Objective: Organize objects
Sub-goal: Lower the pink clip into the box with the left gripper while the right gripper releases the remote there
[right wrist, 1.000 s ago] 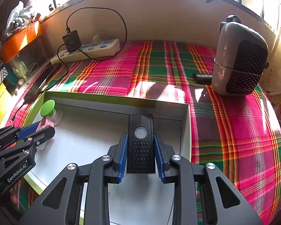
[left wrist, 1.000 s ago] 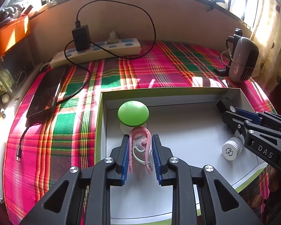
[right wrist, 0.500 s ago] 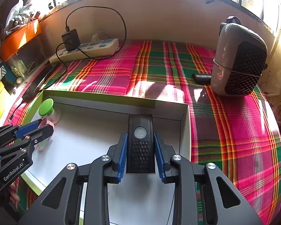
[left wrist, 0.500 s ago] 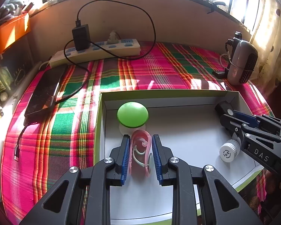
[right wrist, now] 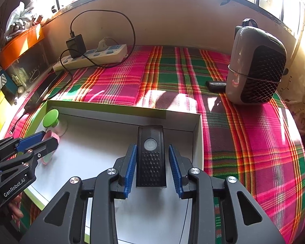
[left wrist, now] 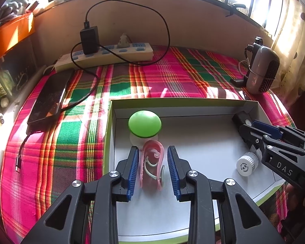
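Note:
A shallow white box with a green rim [left wrist: 109,122] lies on the plaid cloth; it also shows in the right wrist view [right wrist: 120,104]. My left gripper [left wrist: 152,168] is open, its blue pads standing just apart from a pink clip [left wrist: 151,162] that rests on the box floor. Behind the clip stands a green-capped item [left wrist: 144,123]. My right gripper [right wrist: 152,166] is open around a black rectangular device with a round button [right wrist: 151,154], which lies in the box's right corner. A small white ribbed cap [left wrist: 246,164] lies by the right gripper.
A white power strip [left wrist: 105,58] with a black charger and cable lies at the back. A dark phone [left wrist: 48,97] lies left of the box. A grey mesh-fronted speaker [right wrist: 256,67] stands at the right, with a small black stick [right wrist: 215,85] beside it.
Both grippers have opened: the pads have drawn away from the pink clip and from the black device, and both things now rest in the box.

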`<state>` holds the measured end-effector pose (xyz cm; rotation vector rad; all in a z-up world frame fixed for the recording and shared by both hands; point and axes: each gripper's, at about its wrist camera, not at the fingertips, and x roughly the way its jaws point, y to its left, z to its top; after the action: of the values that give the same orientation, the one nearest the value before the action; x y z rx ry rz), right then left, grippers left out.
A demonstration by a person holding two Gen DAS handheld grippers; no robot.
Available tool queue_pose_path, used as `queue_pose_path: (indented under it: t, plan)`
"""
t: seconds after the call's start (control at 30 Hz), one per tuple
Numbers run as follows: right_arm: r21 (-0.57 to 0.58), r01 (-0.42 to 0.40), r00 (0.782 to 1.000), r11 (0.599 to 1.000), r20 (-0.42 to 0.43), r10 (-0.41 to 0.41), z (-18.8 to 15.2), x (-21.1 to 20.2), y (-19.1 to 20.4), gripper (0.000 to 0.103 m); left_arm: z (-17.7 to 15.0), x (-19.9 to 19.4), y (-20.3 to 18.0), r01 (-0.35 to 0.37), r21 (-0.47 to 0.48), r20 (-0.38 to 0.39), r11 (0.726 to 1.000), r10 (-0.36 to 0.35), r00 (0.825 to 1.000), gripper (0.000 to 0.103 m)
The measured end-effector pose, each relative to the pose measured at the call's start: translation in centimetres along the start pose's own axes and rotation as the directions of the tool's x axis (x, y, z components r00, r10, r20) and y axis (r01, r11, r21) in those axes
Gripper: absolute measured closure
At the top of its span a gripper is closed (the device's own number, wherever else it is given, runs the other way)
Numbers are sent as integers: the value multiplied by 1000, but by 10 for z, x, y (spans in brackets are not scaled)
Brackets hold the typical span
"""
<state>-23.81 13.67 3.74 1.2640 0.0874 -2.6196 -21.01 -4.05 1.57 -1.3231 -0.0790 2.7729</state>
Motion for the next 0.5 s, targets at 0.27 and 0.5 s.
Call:
queue_pose_path:
  t: [0.27,0.5]
  plan:
    - [1,-5,1000,1000,22,5,-1,-9,3,69,-3,-8,2,5,-9,11,1000,-5,1000,75]
    - [6,1,999,1000,36,-1,-3,-18,6,68,-8,-22,3,11,-13,33,1000,-10,999,75]
